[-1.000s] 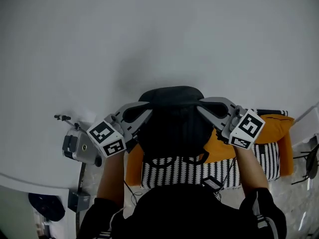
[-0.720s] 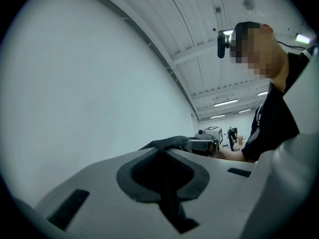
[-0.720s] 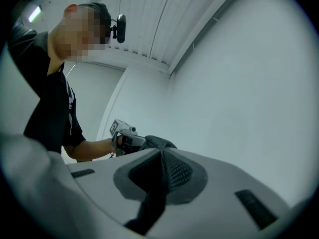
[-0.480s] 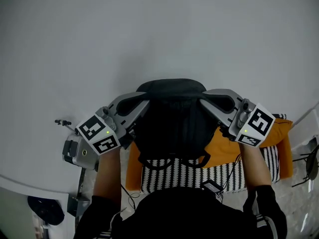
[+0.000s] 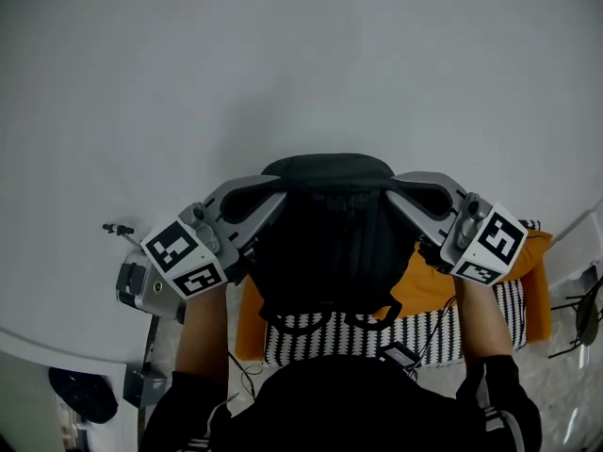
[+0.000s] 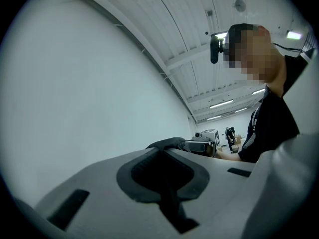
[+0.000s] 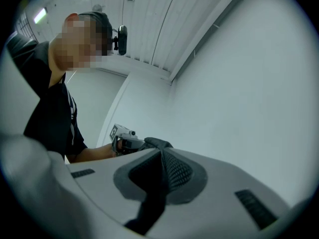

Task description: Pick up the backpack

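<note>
White table (image 5: 283, 64), grey device (image 5: 139, 285) at its near left edge.

Head view: steeply down; gripper views: level, facing each other (backpack (image 5: 325, 224) shared).

Your right gripper (image 7: 161, 154) | jaws pinched together on the black backpack (image 7: 158, 143) at their tips | your left gripper (image 7: 123, 136) just beyond, at same fabric | white wall (image 7: 249, 83) behind

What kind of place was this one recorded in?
Probably a large indoor hall or lab workspace: a high, beamed ceiling with strip lights, and a big white table.
</note>
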`<control>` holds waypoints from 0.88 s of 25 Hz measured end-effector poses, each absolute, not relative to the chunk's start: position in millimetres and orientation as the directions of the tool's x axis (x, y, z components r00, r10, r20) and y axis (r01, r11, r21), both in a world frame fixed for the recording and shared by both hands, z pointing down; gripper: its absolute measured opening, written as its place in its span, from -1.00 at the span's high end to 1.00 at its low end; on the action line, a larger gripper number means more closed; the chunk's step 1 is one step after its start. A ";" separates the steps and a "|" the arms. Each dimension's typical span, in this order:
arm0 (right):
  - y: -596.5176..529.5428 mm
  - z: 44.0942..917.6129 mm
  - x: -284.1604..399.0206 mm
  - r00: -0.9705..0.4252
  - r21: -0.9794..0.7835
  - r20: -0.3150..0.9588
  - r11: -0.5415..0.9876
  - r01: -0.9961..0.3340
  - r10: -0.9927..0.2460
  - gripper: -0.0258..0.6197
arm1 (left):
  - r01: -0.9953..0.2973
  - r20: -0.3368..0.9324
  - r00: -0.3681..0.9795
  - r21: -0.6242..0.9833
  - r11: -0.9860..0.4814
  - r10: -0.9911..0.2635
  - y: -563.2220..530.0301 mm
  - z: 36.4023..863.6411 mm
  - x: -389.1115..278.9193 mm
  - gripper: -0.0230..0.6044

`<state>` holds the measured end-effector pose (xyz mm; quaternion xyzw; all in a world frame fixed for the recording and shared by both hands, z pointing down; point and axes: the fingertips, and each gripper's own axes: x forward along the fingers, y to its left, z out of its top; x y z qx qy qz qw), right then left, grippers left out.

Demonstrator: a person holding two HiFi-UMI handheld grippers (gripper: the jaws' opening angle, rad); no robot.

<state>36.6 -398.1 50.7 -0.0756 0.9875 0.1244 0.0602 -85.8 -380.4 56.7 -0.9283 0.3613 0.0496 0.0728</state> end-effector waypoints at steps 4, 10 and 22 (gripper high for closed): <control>-397.4 49.6 36.8 -0.981 0.230 -0.144 0.960 -0.159 -0.128 0.81 | -0.677 -0.151 0.735 -0.107 -0.728 -0.661 -378.9 54.2 -85.6 0.83; -396.1 49.1 35.5 -0.983 0.230 -0.145 0.962 -0.148 -0.116 0.81 | -0.680 -0.154 0.732 -0.109 -0.725 -0.663 -379.0 53.3 -86.9 0.82; -394.9 48.8 33.3 -0.981 0.214 -0.153 0.965 -0.150 -0.118 0.81 | -0.677 -0.163 0.735 -0.111 -0.728 -0.659 -378.7 53.4 -89.1 0.83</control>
